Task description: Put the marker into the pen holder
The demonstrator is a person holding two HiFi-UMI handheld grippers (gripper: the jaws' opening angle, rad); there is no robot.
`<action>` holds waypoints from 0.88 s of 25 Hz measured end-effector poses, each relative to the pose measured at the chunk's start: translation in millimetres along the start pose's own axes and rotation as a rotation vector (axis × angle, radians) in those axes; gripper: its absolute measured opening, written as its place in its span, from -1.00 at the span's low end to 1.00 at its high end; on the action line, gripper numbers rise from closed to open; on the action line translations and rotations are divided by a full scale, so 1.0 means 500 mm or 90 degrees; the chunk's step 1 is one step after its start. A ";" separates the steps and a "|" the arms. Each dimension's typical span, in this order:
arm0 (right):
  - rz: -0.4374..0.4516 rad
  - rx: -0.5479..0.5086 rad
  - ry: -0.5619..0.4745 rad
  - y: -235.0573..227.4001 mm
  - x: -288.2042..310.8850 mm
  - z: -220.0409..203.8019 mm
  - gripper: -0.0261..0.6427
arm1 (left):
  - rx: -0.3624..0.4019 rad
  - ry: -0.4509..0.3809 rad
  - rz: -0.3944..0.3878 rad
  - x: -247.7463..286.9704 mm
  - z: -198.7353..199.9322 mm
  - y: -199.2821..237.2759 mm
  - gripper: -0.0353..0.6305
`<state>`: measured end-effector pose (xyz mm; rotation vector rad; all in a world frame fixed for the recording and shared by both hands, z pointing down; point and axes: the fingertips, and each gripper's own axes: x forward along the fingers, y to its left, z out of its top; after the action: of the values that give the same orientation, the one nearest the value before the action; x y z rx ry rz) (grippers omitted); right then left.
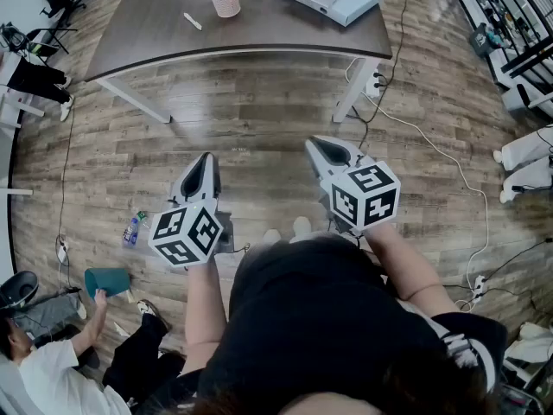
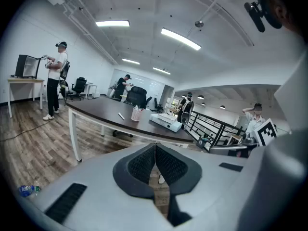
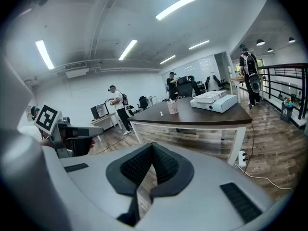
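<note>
The left gripper (image 1: 206,158) has its jaws pressed together with nothing between them. The right gripper (image 1: 315,143) is likewise closed and empty. Well ahead of the 2 pairs of jaws, the marker (image 1: 193,22) lies flat on the table (image 1: 285,33), beyond the left jaws' tips. It is near the pen holder (image 1: 225,2) but apart from it.

A dark brown tabletop (image 1: 285,24), a white marker (image 1: 192,22) and a pinkish pen holder (image 1: 225,3) are being shown at the top; grey-brown wood grain is being displayed by the floor (image 1: 259,119).
</note>
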<state>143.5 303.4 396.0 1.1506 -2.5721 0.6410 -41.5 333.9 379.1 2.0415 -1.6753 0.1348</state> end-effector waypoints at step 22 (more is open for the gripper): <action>0.029 0.024 0.012 -0.031 0.070 -0.006 -0.87 | 0.004 0.012 0.018 0.059 -0.015 0.020 -0.80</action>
<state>132.3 273.0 417.1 1.0956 -2.5872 0.7107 -42.0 309.5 399.7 2.0154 -1.6938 0.1683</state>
